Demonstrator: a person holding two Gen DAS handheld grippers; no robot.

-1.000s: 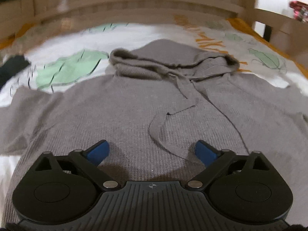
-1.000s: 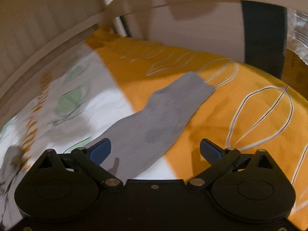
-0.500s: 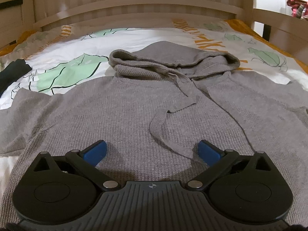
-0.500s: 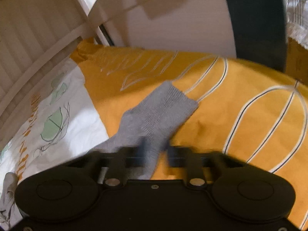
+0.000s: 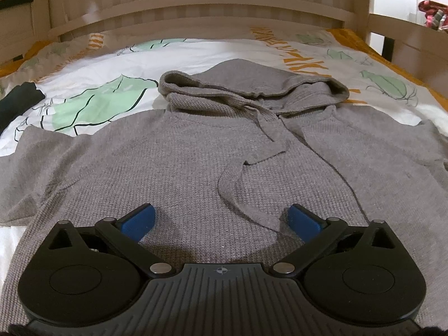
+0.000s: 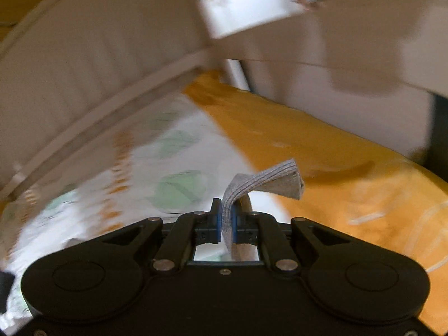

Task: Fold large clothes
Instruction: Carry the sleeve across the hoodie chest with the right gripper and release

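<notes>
- Right tongs (image 6: 226, 225): jaws closed tight on the ribbed cuff (image 6: 263, 179) of a grey sleeve. The cuff sticks out past the pads toward 1 o'clock, lifted clear of the bedspread (image 6: 322, 151). View is blurred, so the hand reads as moving.
- Left tongs (image 5: 221, 219): jaws wide apart, gripping nothing. They hover low over the chest of the hoodie (image 5: 173, 162); contact with the cloth cannot be told.
- Hoodie: lies flat, front up, on the bed. Hood (image 5: 252, 84) at 12 o'clock from the left tongs, near the headboard (image 5: 196, 8). One sleeve runs off at 9 o'clock, the other shoulder at 3 o'clock. A drawstring (image 5: 232, 176) loops across the chest just ahead of the pads.
- A dark cloth (image 5: 16, 103) lies at 10 o'clock on the bedspread.
- Step in hand, judged: first fold, right sleeve being brought in over the body.
- Next move calls for: carrying the cuff across to the chest, laying it flat without twist, then letting go. The left tongs could pin the body so it does not drag.
</notes>
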